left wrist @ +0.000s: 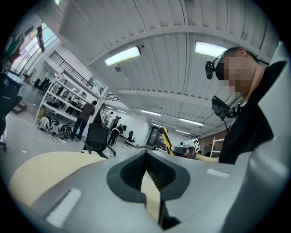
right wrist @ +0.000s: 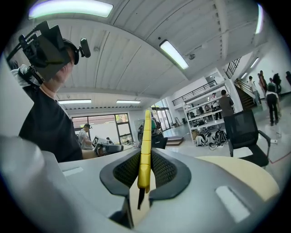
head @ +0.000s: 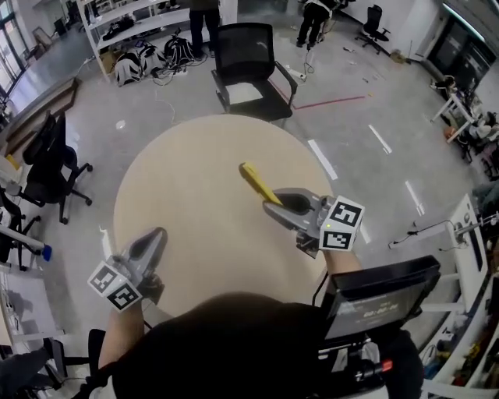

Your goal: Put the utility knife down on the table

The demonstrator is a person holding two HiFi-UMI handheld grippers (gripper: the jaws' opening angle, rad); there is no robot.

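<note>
A yellow utility knife (head: 256, 183) sticks out from my right gripper (head: 273, 206), which is shut on its handle over the right half of the round beige table (head: 187, 203). In the right gripper view the knife (right wrist: 145, 150) stands on edge between the ribbed pads (right wrist: 163, 169), its yellow body reaching out past the fingertips. My left gripper (head: 156, 234) hovers at the table's near-left edge, shut and holding nothing; in the left gripper view its tips (left wrist: 146, 154) meet, and the knife (left wrist: 165, 140) shows far off to the right.
A black office chair (head: 249, 66) stands at the table's far side and another (head: 47, 167) to the left. A dark screen on a stand (head: 382, 300) sits by my right elbow. People stand near shelves (head: 132, 15) at the back.
</note>
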